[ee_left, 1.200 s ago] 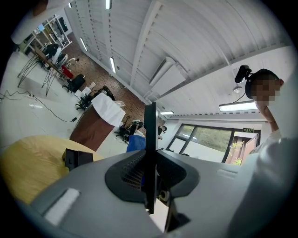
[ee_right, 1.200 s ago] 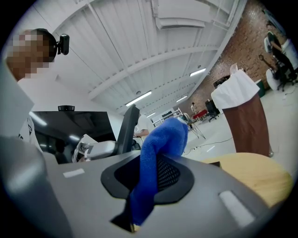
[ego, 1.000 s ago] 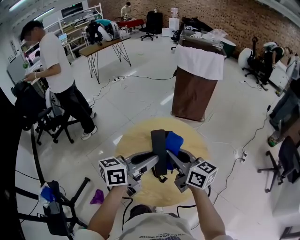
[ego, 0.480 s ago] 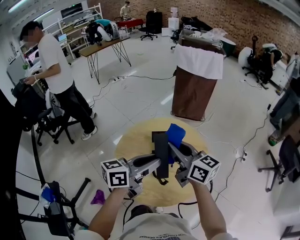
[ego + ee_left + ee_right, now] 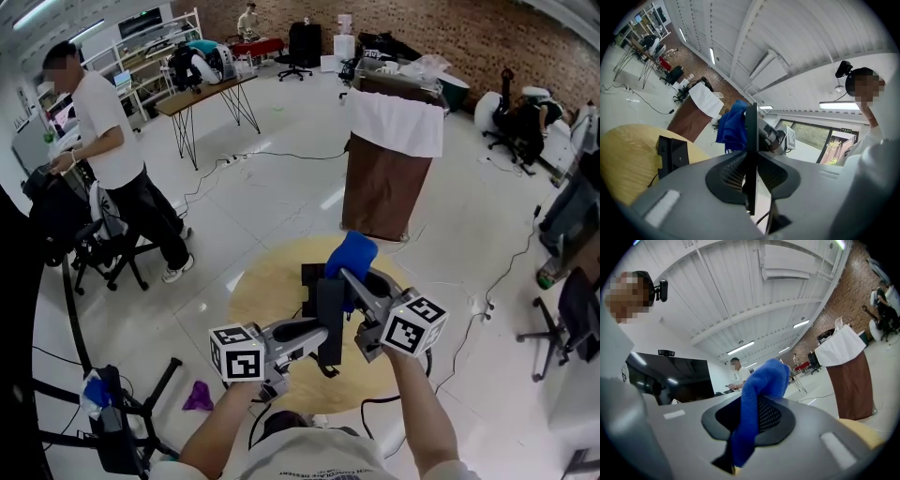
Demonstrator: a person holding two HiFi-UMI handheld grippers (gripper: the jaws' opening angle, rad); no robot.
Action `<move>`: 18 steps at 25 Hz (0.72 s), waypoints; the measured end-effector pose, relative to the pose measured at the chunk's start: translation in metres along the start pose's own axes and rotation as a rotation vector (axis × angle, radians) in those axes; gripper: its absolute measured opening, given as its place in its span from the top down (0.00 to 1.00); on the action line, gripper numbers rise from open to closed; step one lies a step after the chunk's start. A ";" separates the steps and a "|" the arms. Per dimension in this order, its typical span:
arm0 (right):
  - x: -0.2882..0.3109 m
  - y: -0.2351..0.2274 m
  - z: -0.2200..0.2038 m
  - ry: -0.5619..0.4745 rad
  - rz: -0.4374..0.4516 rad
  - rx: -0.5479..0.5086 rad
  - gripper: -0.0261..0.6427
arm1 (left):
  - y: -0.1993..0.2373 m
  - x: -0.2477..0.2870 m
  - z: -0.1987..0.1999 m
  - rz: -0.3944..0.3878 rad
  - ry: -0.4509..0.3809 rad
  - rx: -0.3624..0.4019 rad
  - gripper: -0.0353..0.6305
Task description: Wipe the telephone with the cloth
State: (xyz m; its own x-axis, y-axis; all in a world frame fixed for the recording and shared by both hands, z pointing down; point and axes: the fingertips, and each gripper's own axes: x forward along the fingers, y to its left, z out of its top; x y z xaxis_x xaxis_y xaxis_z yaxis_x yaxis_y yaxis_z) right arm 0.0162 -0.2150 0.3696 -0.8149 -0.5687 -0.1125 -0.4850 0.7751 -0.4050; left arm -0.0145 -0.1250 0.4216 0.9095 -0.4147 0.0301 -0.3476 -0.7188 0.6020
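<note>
Standing over the round yellow table point(image 5: 262, 281), the person is holding both grippers up above it. The left gripper point(image 5: 322, 330) is clamping its jaws on the flat sides of the black telephone handset point(image 5: 329, 314), which is standing upright and clear of the tabletop (seen edge-on in the left gripper view, it is just a thin dark slab point(image 5: 751, 136)). The right gripper point(image 5: 352, 284) is pinching a blue cloth point(image 5: 350, 255), its jaws closing on the fabric with a bunch of it bulging past the tips. The cloth is sitting right at the handset's upper end. The telephone base point(image 5: 672, 154) is resting on the table below.
</note>
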 end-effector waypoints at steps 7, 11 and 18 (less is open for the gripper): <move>0.006 0.001 0.016 -0.010 0.002 -0.044 0.87 | -0.003 0.003 -0.009 -0.020 0.015 -0.006 0.85; 0.010 -0.001 0.027 -0.020 -0.001 -0.063 0.87 | -0.002 0.004 -0.013 -0.019 0.024 -0.013 0.85; 0.012 0.002 0.036 -0.026 -0.012 -0.103 0.87 | 0.000 0.003 -0.017 -0.011 0.030 -0.021 0.85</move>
State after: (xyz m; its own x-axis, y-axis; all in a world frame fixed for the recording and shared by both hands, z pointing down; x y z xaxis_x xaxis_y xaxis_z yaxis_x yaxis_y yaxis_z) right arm 0.0171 -0.2297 0.3345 -0.8012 -0.5836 -0.1321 -0.5255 0.7919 -0.3111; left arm -0.0081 -0.1171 0.4353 0.9195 -0.3901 0.0471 -0.3333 -0.7108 0.6194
